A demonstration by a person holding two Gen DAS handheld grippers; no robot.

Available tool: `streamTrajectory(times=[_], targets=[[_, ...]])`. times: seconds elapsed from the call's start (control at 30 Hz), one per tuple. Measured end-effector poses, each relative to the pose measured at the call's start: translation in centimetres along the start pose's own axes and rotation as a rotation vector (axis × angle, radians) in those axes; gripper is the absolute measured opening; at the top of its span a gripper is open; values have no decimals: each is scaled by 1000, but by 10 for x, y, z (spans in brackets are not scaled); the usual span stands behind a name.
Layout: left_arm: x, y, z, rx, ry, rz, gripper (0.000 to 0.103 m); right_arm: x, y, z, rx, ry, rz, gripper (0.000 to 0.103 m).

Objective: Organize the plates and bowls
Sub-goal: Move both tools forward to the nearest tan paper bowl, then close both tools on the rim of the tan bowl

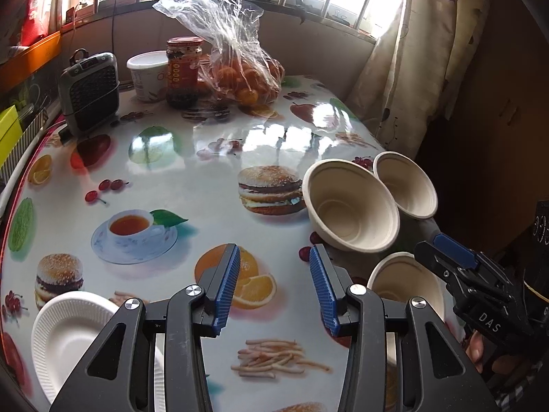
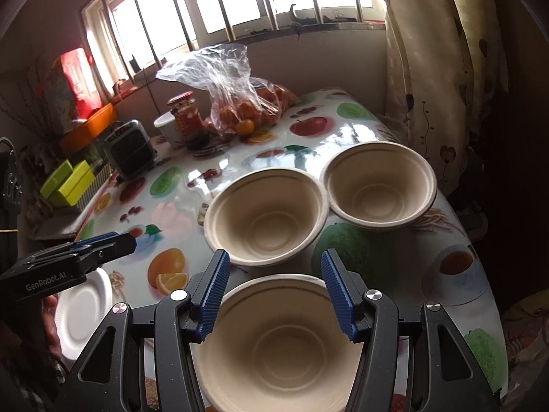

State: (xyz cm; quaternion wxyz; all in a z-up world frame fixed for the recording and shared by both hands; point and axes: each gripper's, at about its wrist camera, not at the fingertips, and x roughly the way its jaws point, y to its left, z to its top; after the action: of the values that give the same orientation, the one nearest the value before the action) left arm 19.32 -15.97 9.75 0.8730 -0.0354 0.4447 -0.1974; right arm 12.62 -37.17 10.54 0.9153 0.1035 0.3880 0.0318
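Note:
Three beige paper bowls stand on the fruit-print table. In the right wrist view the near bowl point(image 2: 278, 336) lies under my open right gripper point(image 2: 274, 271), with the middle bowl point(image 2: 266, 213) and the far bowl point(image 2: 379, 183) beyond. In the left wrist view they are the near bowl point(image 1: 401, 283), the middle bowl point(image 1: 350, 206) and the far bowl point(image 1: 405, 183). A white paper plate point(image 1: 68, 333) lies at the lower left, partly under my open, empty left gripper point(image 1: 274, 267); the plate also shows in the right wrist view point(image 2: 84, 312). The right gripper point(image 1: 456, 257) shows side-on; the left gripper point(image 2: 103, 245) shows at the left.
At the table's far end stand a bag of oranges point(image 1: 240, 68), a red-lidded jar point(image 1: 183, 72), a white tub point(image 1: 147, 75) and a small grey heater point(image 1: 89, 89). A curtain point(image 1: 411, 68) hangs at the right. The table edge point(image 2: 480, 257) runs close to the bowls.

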Motion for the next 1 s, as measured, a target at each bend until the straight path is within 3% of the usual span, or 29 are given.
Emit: streamTrajectory(times=[0.5, 1.0], targets=[[57, -18, 41, -5, 54, -10, 44, 28, -29, 14, 30, 56, 52, 56], [94, -14, 54, -32, 111, -9, 41, 54, -37, 20, 58, 91, 96, 53]])
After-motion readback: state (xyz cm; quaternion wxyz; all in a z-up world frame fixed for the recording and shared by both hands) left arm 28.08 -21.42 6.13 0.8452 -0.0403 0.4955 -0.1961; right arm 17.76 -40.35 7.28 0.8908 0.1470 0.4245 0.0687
